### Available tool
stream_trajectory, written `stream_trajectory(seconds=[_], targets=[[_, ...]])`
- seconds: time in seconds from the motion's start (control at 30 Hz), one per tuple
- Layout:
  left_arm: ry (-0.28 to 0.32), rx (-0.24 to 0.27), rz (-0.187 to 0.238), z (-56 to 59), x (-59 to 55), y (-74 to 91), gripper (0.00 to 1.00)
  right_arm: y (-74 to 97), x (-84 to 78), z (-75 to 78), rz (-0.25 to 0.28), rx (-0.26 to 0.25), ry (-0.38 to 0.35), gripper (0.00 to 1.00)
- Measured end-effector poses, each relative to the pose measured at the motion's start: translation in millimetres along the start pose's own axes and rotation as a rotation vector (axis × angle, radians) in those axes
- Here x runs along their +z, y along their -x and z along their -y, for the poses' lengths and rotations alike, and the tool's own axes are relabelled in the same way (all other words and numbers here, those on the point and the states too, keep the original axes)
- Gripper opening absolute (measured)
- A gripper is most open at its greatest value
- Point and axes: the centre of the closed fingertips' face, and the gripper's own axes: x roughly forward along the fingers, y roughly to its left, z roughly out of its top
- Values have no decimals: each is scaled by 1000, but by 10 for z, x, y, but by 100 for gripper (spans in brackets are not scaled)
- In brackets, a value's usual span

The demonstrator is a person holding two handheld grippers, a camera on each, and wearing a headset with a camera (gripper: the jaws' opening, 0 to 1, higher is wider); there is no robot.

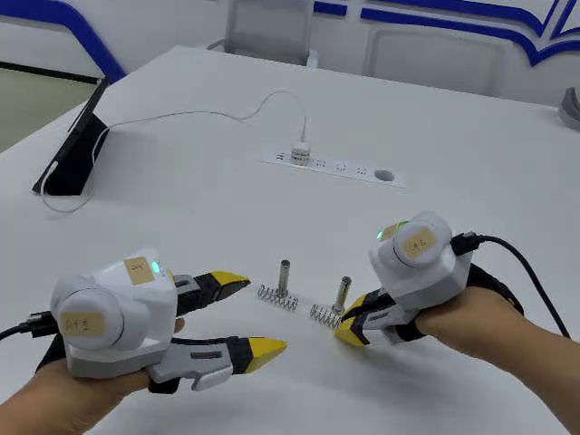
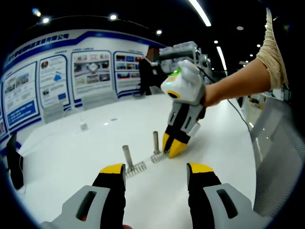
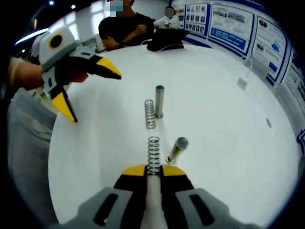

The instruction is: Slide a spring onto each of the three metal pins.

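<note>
Spring (image 3: 153, 151) clamped in right tongs (image 3: 152, 170) beside pin (image 3: 175, 149), left tongs (image 2: 156, 168) apart, wide table (image 1: 272, 136) around them

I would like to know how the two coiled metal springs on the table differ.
The left coiled metal spring lies free; the right coiled spring has one end pinched in the shut right gripper. The left lies by the left upright metal pin, the right by the right pin. Both lie flat, unthreaded.

White table (image 1: 471, 163) with a power strip (image 1: 332, 167); blue-striped wall (image 1: 163, 23) behind.
</note>
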Motion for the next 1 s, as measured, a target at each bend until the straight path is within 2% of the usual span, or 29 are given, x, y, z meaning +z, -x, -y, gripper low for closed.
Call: stream_trajectory(seconds=[0.23,0.5,0.77,1.0], targets=[[-9,-15,-5,51,-5,-22,52,39,11,-46,-4,7,26,12],[-28,-53,-14,176,-1,-98,51,207,49,-207,-9,37,87,12],[-56,-99,-14,319,41,-197,50,404,171,-393,4,81,168,12],[-79,-131,-13,406,56,-233,45,470,228,-540,-1,117,238,12]])
